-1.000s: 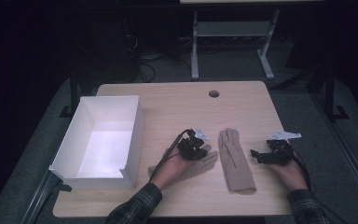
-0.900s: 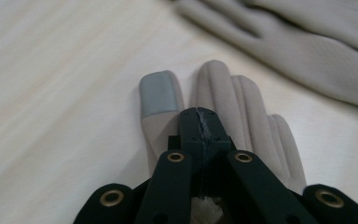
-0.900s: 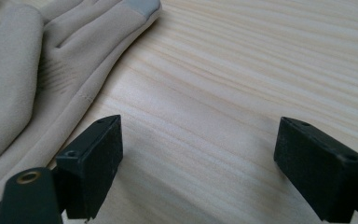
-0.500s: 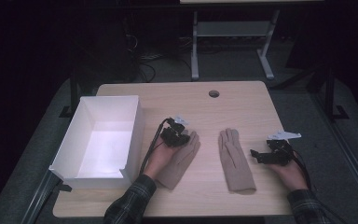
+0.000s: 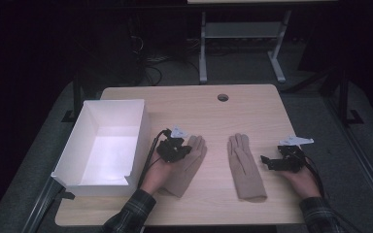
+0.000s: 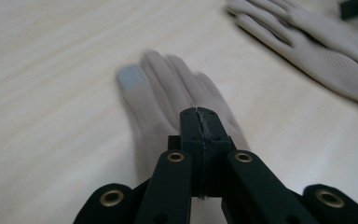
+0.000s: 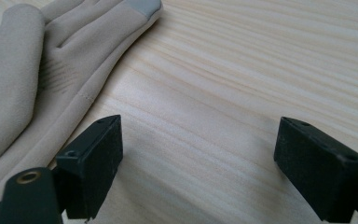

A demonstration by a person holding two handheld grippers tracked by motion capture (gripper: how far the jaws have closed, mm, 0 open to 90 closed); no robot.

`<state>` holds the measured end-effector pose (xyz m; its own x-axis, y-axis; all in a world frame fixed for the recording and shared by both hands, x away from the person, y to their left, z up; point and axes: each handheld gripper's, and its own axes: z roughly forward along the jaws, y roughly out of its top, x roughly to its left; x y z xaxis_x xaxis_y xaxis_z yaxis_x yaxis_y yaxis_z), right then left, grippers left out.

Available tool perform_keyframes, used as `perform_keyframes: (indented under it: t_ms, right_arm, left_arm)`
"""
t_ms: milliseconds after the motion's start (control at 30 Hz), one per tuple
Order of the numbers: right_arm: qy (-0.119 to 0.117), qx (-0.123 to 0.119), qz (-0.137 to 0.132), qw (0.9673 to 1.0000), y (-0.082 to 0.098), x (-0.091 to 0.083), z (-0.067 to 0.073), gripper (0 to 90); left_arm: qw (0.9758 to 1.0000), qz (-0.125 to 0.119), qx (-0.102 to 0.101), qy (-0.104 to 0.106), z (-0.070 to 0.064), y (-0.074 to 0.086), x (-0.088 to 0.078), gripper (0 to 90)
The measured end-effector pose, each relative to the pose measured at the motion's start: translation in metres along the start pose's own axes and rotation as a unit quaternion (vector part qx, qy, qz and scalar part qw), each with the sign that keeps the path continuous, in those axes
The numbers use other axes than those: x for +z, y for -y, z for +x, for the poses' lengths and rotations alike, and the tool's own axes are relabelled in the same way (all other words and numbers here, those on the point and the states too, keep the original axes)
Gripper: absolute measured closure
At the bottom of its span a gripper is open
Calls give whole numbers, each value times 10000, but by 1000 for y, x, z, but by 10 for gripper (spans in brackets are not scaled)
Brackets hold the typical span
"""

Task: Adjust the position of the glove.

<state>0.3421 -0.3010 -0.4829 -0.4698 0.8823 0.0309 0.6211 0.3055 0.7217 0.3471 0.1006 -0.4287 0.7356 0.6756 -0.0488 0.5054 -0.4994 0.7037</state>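
The left gripper (image 5: 176,147) has its two black jaws pressed flat together, tip to tip, and in the left gripper view (image 6: 199,122) they sit low over the middle of a beige glove (image 6: 168,98); whether any of its cloth is pinched between them cannot be told. This left glove (image 5: 187,165) lies flat on the wooden table (image 5: 209,109), fingers pointing away from the person, one fingertip capped in grey, with the person's left hand (image 5: 158,174) resting over its cuff end. Just to the left of that hand stands a white box (image 5: 138,121), open at the top, rectangular, with upright walls; its pale floor shows nothing lying in it. To the right, well apart from the first, a second beige glove (image 5: 245,167) lies flat with fingers also pointing away, its cuff toward the table's near edge. The right gripper (image 5: 272,162) rests just beside that glove's right edge, held in the person's right hand (image 5: 301,179), its jaws spread wide with nothing between them. In the right gripper view (image 7: 200,172) bare wood shows between the two pads, and the glove (image 7: 42,70) lies to the left of the left-hand jaw, near it, a grey fingertip at the top.
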Motion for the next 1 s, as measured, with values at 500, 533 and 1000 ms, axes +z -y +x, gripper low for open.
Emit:
perform_keyframes:
  t_ms: [500,533,1000]
  right_arm:
    - [13,28,-3,10000,0,0,1,151]
    - [13,27,-3,10000,0,0,1,151]
    - [5,5,1,10000,0,0,0,151]
  left_arm:
    - [9976,610,273,-188,-16,38,0,896]
    - [9979,582,237,-135,-16,38,1,896]
    - [9971,489,431,383,-41,27,16,890]
